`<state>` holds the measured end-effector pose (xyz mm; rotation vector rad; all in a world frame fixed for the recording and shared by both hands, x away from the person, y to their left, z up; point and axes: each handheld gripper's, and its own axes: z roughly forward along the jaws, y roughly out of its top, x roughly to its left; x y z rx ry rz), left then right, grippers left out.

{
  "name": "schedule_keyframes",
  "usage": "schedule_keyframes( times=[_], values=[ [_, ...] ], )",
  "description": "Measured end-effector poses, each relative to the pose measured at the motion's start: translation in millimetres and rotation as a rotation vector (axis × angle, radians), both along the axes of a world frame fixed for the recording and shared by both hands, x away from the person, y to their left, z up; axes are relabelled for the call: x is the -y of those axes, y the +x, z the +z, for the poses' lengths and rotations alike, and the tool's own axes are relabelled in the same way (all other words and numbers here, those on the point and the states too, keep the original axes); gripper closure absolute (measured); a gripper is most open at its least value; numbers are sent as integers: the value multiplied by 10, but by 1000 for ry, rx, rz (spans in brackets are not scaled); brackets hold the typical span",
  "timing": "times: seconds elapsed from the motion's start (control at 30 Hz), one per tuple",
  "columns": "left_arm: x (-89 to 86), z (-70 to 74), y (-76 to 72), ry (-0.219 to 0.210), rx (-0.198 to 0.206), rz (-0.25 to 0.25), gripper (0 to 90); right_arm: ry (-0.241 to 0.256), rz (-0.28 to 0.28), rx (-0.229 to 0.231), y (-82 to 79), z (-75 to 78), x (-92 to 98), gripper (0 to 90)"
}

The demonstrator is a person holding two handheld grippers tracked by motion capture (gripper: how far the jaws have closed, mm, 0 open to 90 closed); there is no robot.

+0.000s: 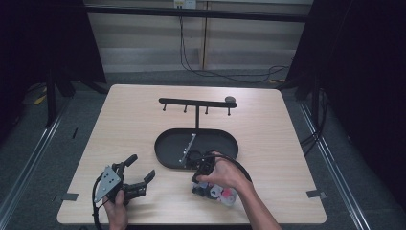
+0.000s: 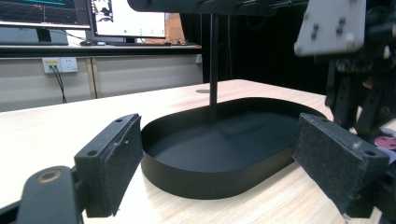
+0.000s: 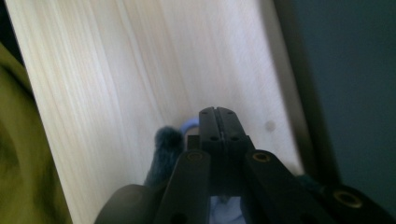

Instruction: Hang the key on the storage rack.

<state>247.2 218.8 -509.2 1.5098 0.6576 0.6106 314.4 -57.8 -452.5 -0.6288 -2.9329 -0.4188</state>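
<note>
Right gripper (image 3: 218, 114) is clamping shut on a fuzzy blue-grey item (image 3: 167, 140), lifting it by the tray (image 1: 165, 153), presumably for hanging. Left gripper (image 2: 219, 154) is idling wide open, empty.

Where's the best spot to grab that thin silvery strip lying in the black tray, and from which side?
Probably near the middle of the silvery strip, coming straight down from above. It lies flat and slantwise on the floor of the tray, whose raised wall blocks a sideways approach. Set the jaws across its narrow width, not along its length.
</note>
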Motion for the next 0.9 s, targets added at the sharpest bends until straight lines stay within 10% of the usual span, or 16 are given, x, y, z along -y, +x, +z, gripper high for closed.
schedule_keyframes(
  times=[0.5,0.9],
  values=[
    [-1,0,0,2,1,0,154,-48,18,-18,4,-64,90,771],
    [-2,0,0,3,0,-1,155,-25,-1,-8,7,-114,104,871]
  ],
)
